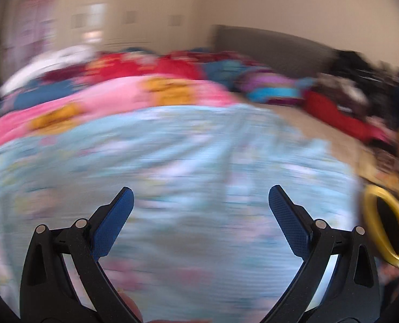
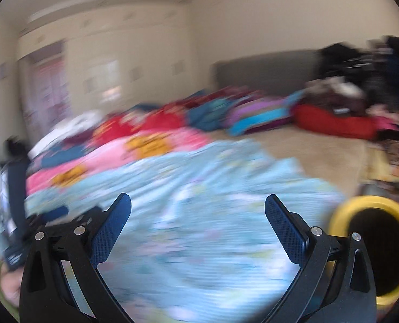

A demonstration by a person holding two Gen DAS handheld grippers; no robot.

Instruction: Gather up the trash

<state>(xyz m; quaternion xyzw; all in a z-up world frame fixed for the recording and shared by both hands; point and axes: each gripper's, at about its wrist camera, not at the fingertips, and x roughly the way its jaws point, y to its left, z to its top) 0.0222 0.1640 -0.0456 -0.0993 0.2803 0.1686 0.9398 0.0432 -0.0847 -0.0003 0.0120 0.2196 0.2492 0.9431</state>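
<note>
both grippers are hanging over the pale blue bedspread (image 2: 199, 242) with jaws spread wide and gripping nothing, so this looks like the searching step; no trash is showing clearly (both views are smeared). the yellow-rimmed bin (image 2: 371, 247) is sitting low at the right. next, i judge, calls for spotting litter among the bright bedding (image 1: 156, 91) beneath cream walls.

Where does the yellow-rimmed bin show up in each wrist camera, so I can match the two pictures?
Left wrist view: the yellow-rimmed bin sits at the far right edge, seen as a narrow, blurred oval, right of the open left gripper.
Right wrist view: it fills the lower right corner, its dark opening wide, just right of the open right gripper.
Shared landmark: the light blue patterned blanket spread left of the bin in both.
</note>
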